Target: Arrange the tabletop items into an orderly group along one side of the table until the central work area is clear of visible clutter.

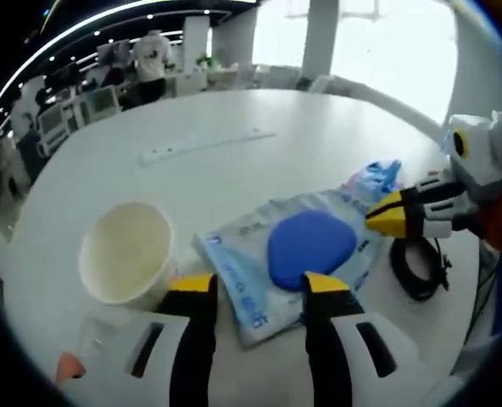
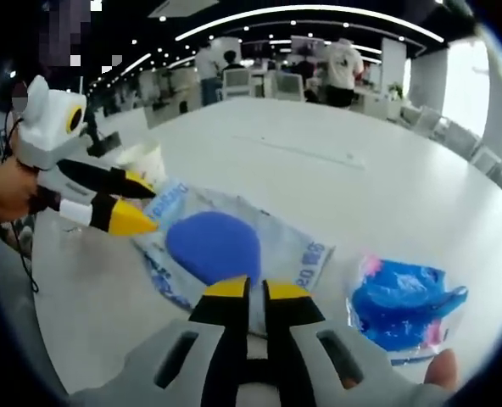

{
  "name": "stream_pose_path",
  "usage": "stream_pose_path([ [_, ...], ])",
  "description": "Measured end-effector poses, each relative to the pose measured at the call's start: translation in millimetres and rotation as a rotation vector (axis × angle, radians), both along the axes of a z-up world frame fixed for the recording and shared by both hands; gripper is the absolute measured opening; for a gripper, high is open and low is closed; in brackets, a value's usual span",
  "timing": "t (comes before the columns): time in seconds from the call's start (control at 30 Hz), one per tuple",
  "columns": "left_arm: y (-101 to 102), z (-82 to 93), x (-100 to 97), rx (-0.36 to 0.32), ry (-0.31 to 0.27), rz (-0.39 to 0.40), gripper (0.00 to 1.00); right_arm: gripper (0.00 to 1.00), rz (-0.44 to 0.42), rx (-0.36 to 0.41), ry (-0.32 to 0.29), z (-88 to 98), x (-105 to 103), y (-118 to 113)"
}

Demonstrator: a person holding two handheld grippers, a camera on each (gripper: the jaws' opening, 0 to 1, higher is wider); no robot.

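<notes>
An open office lies behind a wide white surface (image 1: 259, 170). On it, largest first: a clear bag (image 1: 289, 259) with a blue pad inside, a white cup (image 1: 125, 253) just beside it, a black cable coil (image 1: 418, 270), a small blue packet (image 2: 401, 307). Left claw (image 1: 259, 288) — apart, before the bag's edge. Right claw (image 2: 255, 288) — nearly together, at the bag's edge.

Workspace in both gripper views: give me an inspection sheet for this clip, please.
Surface: white table, mostly bare at far side.
Job's things: blue pad on a clear printed bag; cream cup beside it; small blue packet.
Clutter: flat strip mid-table.
Grippers: left gripper jaws open over the bag; right gripper jaws nearly closed, holding nothing.
Cables: black coil near table edge.
Surroundings: office desks, people standing.
</notes>
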State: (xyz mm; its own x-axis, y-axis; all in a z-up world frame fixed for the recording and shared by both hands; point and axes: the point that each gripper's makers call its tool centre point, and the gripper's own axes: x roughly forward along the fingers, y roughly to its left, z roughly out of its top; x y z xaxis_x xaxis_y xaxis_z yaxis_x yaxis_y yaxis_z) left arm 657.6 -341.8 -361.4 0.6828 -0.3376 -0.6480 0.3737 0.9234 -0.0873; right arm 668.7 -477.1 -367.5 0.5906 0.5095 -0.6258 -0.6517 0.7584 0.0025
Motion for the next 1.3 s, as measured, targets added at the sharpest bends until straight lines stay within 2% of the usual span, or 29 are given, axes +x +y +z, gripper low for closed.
stream_pose_path([
  [0.03,-1,0.7,-0.4,-0.002,0.000,-0.001,0.39,0.13,-0.001,0.002,-0.004,0.4,1,0],
  [0.17,-6,5.1,-1.7,-0.009,-0.011,-0.016,0.40,0.38,-0.006,0.020,-0.044,9.5,3,1],
  [0.3,-10,8.8,-4.3,-0.019,-0.019,-0.028,0.42,0.48,-0.004,0.041,-0.069,16.8,4,3],
  [0.43,-14,15.1,-5.6,-0.033,-0.054,-0.055,0.48,0.61,-0.010,0.056,-0.095,22.1,5,3],
  [0.57,-18,15.8,-9.0,-0.051,-0.046,-0.069,0.53,0.59,-0.004,0.053,-0.091,22.5,3,5],
  [0.83,-33,28.3,-20.4,-0.128,-0.081,-0.129,0.65,0.61,0.000,0.065,-0.100,30.3,-4,6],
  [0.97,-36,36.0,-26.0,-0.148,-0.107,-0.150,0.70,0.63,0.005,0.068,-0.113,35.3,-9,6],
  [1.3,-40,42.4,-40.8,-0.179,-0.115,-0.171,0.80,0.73,-0.015,0.080,-0.106,38.9,-26,-3],
])
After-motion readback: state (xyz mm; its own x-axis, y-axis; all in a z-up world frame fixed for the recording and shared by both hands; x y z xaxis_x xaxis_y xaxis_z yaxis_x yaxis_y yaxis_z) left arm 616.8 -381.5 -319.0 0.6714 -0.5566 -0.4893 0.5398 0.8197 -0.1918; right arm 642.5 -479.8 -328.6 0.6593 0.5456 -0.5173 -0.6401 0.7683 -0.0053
